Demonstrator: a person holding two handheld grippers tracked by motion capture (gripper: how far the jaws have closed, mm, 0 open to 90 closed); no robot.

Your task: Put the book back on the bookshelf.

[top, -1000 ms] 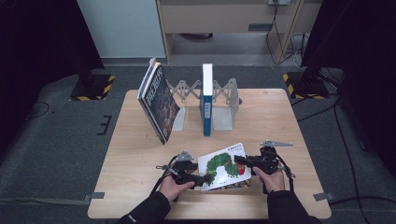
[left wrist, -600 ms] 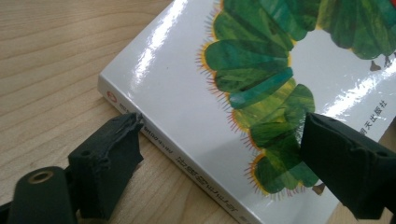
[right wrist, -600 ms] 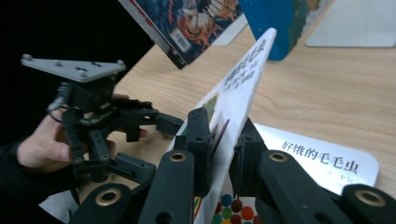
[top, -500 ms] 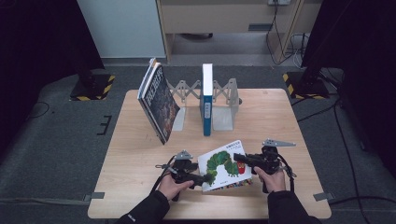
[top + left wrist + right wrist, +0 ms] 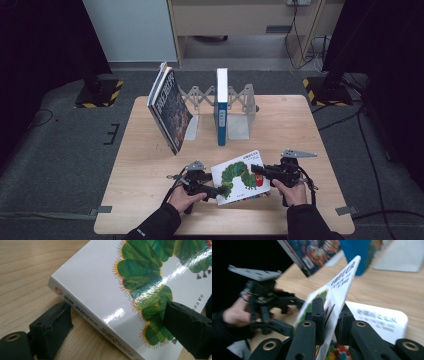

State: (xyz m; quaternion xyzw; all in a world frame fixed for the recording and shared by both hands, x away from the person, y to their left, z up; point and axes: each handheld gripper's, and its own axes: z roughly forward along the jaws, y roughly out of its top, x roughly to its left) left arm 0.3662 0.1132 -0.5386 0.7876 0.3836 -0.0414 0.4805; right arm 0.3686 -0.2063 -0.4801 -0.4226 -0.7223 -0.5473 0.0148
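Up close at the near edge of the table (image 5: pixel 150 200), a person works a caterpillar book (image 5: pixel 239 176) with a pair of hand-held tongs. The right gripper (image 5: pixel 256 170) is clamped on the book's front cover, its two pads (image 5: pixel 319 312) pinching the white board, which stands lifted off the pages below in the right gripper view. The left gripper (image 5: pixel 224 192) sits at the book's near-left corner; its jaws have just been opening and now stand wide, one pad (image 5: pixel 53 320) on the wood beside the spine, the other (image 5: pixel 190 327) over the green cover, neither pressing on it as far as the left gripper view shows. The book lies on the near half of the table between the two hands, spine toward the left hand (image 5: pixel 182 199), the right hand (image 5: pixel 292 192) at its right side.

Farther off, at the table's far middle, a blue book (image 5: pixel 221 107) stands upright in a grey rack (image 5: pixel 240 117). A dark book (image 5: pixel 169 110) leans tilted just left of the rack, well apart from the caterpillar book.
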